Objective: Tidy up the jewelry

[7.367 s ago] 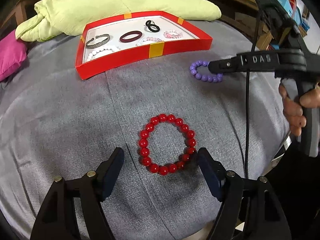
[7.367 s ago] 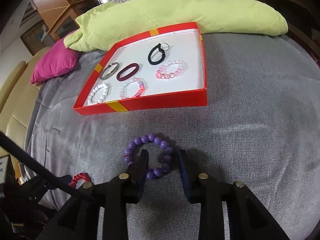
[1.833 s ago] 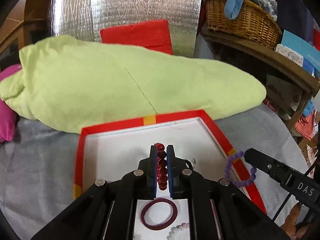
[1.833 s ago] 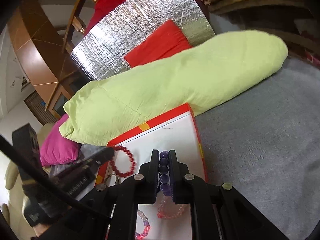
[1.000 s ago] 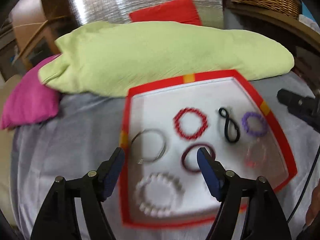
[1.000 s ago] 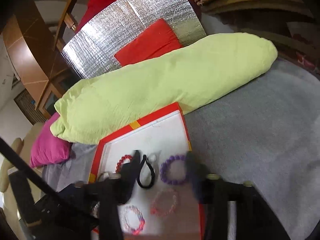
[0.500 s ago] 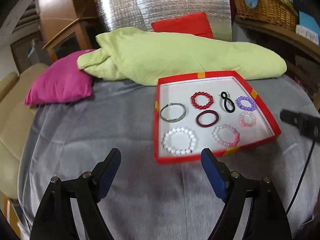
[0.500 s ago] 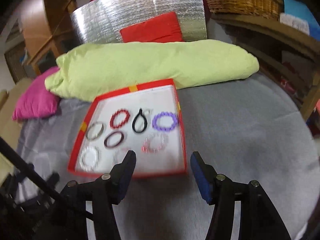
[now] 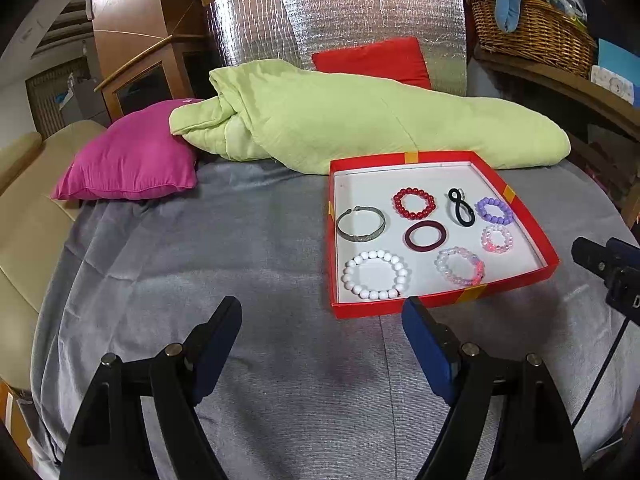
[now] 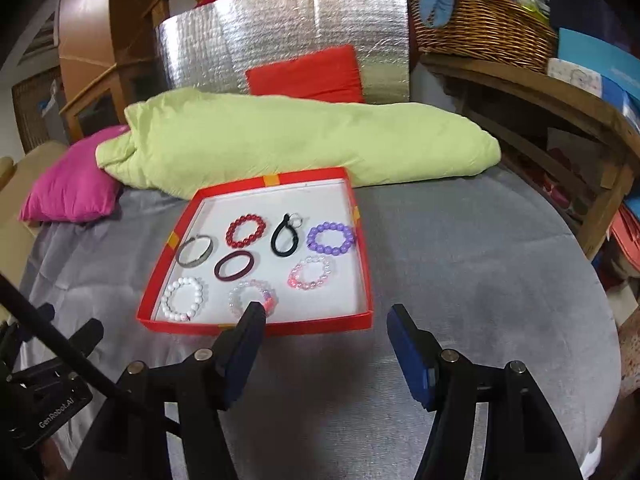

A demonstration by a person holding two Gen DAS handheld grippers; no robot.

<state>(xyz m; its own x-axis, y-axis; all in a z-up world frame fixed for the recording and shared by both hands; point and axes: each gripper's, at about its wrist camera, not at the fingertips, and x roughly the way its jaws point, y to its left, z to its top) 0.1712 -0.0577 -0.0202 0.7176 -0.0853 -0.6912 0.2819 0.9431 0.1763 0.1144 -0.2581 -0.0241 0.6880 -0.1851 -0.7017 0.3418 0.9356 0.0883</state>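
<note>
A red tray [image 9: 440, 304] [image 10: 256, 326] with a white floor lies on the grey cloth and holds several bracelets. Among them are the red bead bracelet [image 9: 414, 203] [image 10: 246, 231] and the purple bead bracelet [image 9: 495, 211] [image 10: 331, 239], either side of a black loop. My left gripper [image 9: 320, 312] hovers open over the cloth, nearer than the tray and to its left, nothing between its fingers. My right gripper [image 10: 326, 318] sits just in front of the tray's near wall, its jaws still opening and empty. Its tip [image 9: 600, 264] shows at the right edge of the left wrist view.
A light green quilt [image 9: 360, 120] and a pink cushion [image 9: 128, 160] lie behind the tray. A silver foil panel [image 9: 340, 20] and a red cushion stand at the back. A wicker basket [image 10: 480, 24] rests on a wooden shelf at the right.
Both grippers have pulled back from the tray, which now looks smaller and farther away. The right jaws have spread wider. The red and purple bracelets lie in the tray.
</note>
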